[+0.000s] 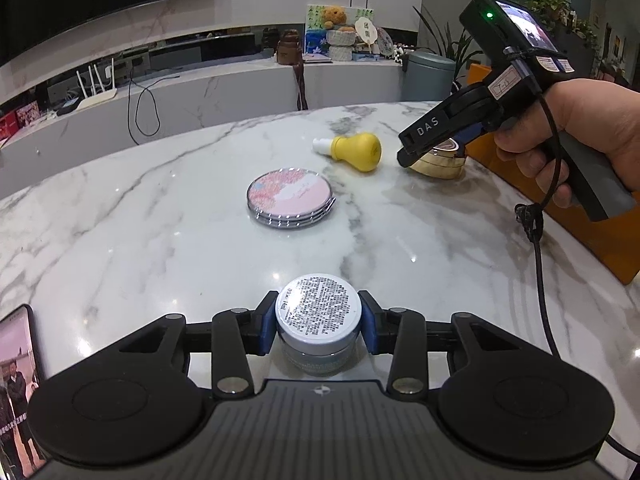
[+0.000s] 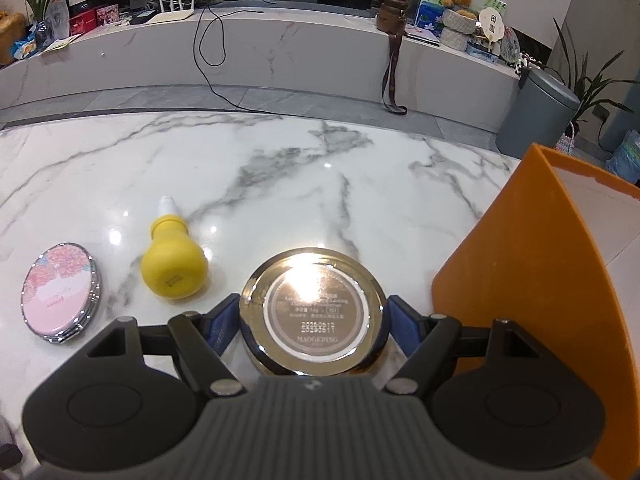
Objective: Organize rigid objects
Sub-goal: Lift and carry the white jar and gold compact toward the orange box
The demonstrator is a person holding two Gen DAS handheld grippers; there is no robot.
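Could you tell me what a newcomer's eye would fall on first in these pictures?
Probably the shiny gold compact, between the right gripper's blue pads beside the orange box. Next, the small jar clamped in the left gripper, then the yellow bottle lying on the marble table near a pink floral mirror.

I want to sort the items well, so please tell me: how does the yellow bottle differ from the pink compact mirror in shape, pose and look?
The yellow bottle is bulb-shaped with a white nozzle; the pink compact mirror is a flat round disc. The bottle lies tipped on its side; the mirror lies flat, closed. The bottle is plain yellow; the mirror has a pink floral lid and a shiny metal rim. Both rest free on the marble table, held by no gripper.
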